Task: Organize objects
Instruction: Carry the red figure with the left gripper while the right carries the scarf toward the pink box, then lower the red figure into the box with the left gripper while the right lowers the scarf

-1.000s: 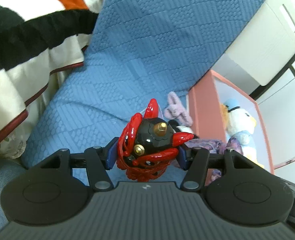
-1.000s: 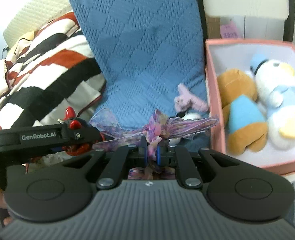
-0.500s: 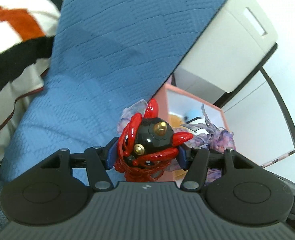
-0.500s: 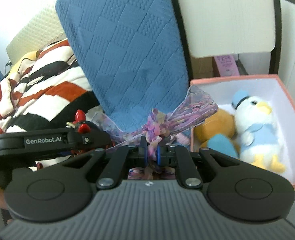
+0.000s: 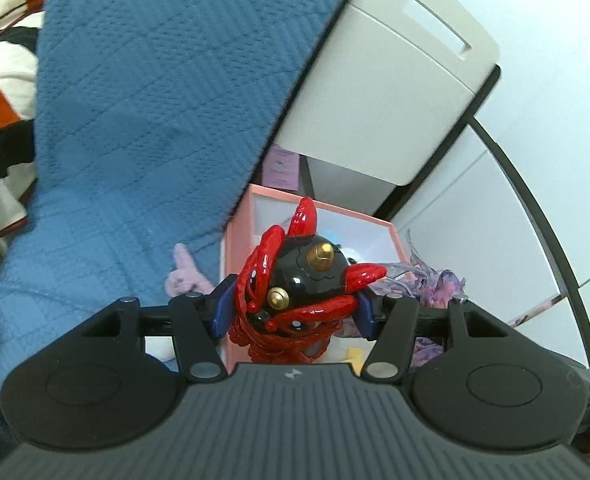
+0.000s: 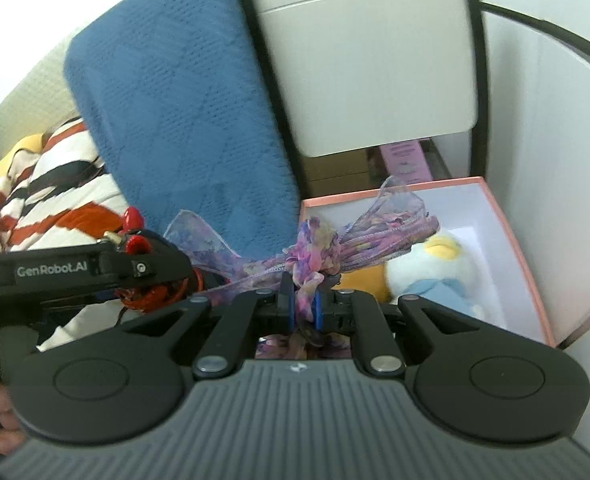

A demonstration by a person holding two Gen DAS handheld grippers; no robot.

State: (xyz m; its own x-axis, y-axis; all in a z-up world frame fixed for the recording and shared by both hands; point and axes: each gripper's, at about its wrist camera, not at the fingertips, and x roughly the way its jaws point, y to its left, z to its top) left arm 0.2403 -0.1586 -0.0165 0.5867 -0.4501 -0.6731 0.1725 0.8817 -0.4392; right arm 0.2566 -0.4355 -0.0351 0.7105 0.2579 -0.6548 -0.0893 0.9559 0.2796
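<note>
My left gripper [image 5: 293, 306] is shut on a glossy red and black toy figure [image 5: 299, 284] with gold studs, held in the air before the pink box [image 5: 239, 216]. My right gripper [image 6: 303, 306] is shut on a purple floral ribbon bow [image 6: 315, 248] whose loops spread over the near left corner of the pink box [image 6: 507, 216]. The box holds a white duck plush [image 6: 435, 264] and an orange plush [image 6: 363, 280]. The left gripper [image 6: 95, 268] with the toy shows at the left of the right wrist view. The bow also shows in the left wrist view [image 5: 435, 280].
A blue quilted cover [image 5: 155, 100] lies over the seat left of the box. A small pink plush [image 5: 183, 276] lies on it by the box's corner. A striped blanket [image 6: 47, 196] is at the far left. A beige unit [image 5: 383, 92] stands behind the box.
Both grippers have risen and swung right toward the pink box, each still holding its object. The box's inside shows more fully in the right wrist view.
</note>
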